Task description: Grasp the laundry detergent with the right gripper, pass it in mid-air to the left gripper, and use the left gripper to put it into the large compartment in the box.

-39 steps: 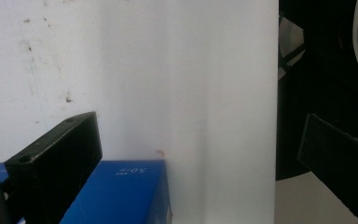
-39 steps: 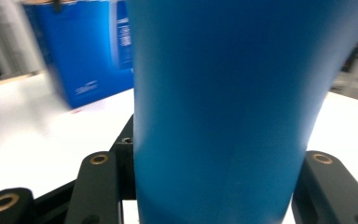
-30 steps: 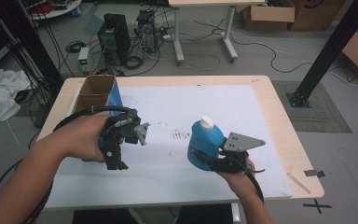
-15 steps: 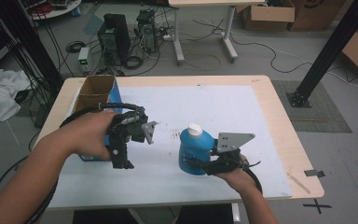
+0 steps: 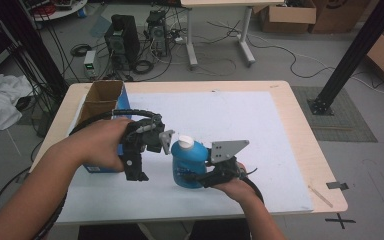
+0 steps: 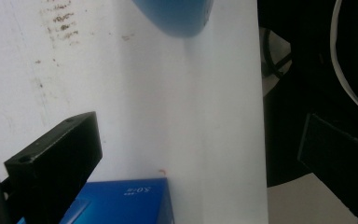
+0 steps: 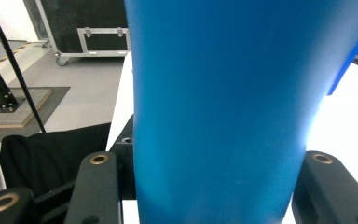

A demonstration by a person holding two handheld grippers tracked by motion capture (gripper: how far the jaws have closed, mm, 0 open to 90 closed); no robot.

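Observation:
A blue bottle [image 5: 186, 167] with a white cap [image 5: 185, 142] stands upright on the white mat, near the front middle of the table. My right gripper [image 5: 201, 177] is shut on its lower body from the right. In the right gripper view the bottle [image 7: 219, 107] sits between the two jaws of the right gripper [image 7: 209, 163]. My left gripper [image 5: 136, 172] hangs just left of the bottle, jaws pointing down at the mat. In the left gripper view the left gripper [image 6: 200, 154] is open and holds nothing, with the bottle's base [image 6: 177, 16] beyond it.
An open cardboard box with a blue side [image 5: 100, 102] stands at the table's left edge; its blue corner [image 6: 121, 203] lies under the left gripper. The white mat [image 5: 240, 115] covers most of the wooden table [image 5: 305, 145]. Computers, cables and a desk stand on the floor behind.
My right gripper has carried the bottle left and toward the front edge. My left gripper has shifted slightly right, so the two are now close together.

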